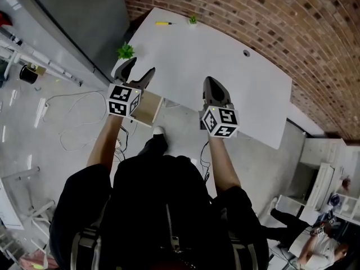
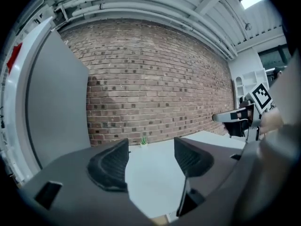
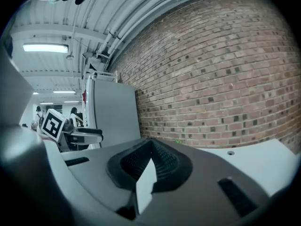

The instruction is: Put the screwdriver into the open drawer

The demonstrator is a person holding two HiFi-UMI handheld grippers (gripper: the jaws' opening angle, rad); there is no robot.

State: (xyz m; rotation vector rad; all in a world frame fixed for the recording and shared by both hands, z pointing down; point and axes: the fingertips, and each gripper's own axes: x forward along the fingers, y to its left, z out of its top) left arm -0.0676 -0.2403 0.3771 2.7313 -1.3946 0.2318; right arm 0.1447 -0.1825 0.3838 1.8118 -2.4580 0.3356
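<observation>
Now the left gripper (image 1: 142, 67) hovers at the counter's (image 1: 225, 72) near edge, at 9 o'clock. Its fingers (image 2: 110, 166) are apart with nothing between them, just beside the open drawer (image 1: 147, 108). At 3 o'clock the right gripper (image 1: 210, 84) has its fingers (image 3: 164, 161) pressed together, empty. The screwdriver (image 1: 163, 23) lies at the counter's far corner, 11 o'clock, near a plant (image 1: 193, 19).

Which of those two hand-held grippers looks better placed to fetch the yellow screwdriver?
Left, probably. The left hand-held gripper has open jaws and hangs on the same side as the screwdriver, by the open drawer; the right hand-held gripper is shut and farther off.
</observation>
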